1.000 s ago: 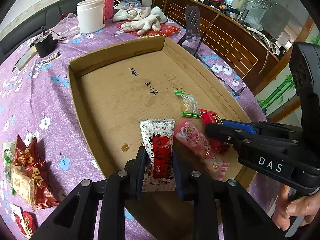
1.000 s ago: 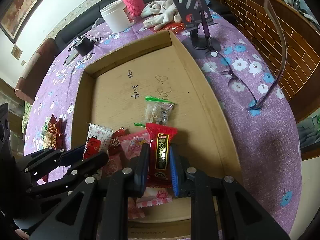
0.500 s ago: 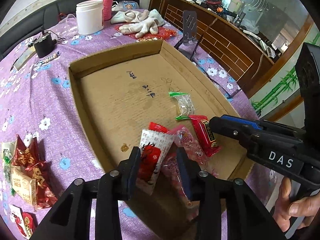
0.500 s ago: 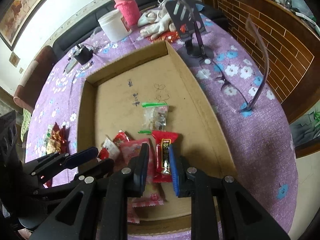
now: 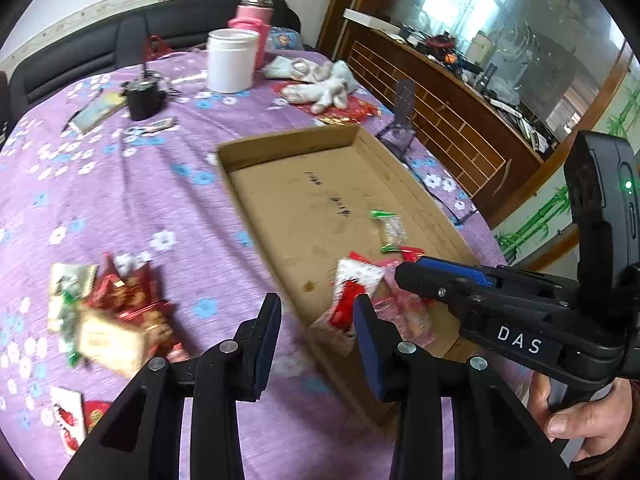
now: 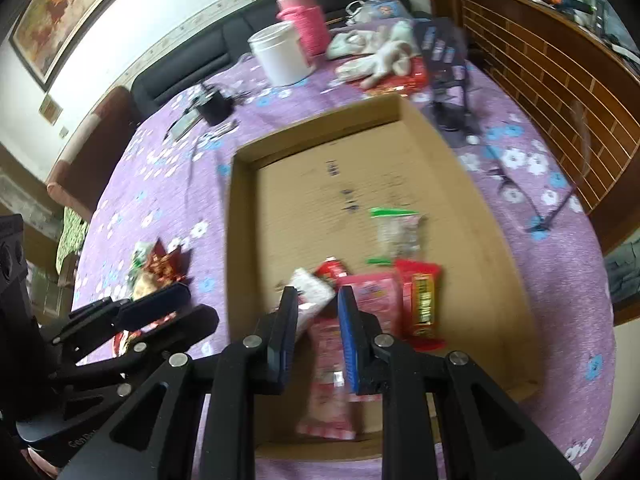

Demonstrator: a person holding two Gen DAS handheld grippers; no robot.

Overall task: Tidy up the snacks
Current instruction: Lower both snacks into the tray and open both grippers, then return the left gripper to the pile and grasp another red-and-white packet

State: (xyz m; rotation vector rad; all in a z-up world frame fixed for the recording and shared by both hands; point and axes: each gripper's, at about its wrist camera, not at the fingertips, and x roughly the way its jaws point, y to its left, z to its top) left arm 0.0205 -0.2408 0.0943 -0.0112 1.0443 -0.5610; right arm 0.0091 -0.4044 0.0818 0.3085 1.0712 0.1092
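Left wrist view: the left gripper [image 5: 316, 320] hangs at bottom centre with its fingers spread and nothing between them, above the near edge of the shallow cardboard box [image 5: 280, 148]. A white-and-red snack packet [image 5: 352, 292] lies inside the box just beyond the fingertips, beside pink packets. A heap of loose snacks [image 5: 108, 316] sits on the purple floral tablecloth [image 5: 120, 200] at lower left. The right gripper [image 5: 420, 276] reaches in from the right, fingers pressed together, carrying nothing.

Right wrist view: the right gripper [image 6: 318, 320] at bottom centre, its fingers close together and empty, hangs over a pink snack packet [image 6: 368, 300] in the box. A red bar packet [image 6: 422, 304] lies just right of it, and a green-edged clear packet [image 6: 398, 232] further up.
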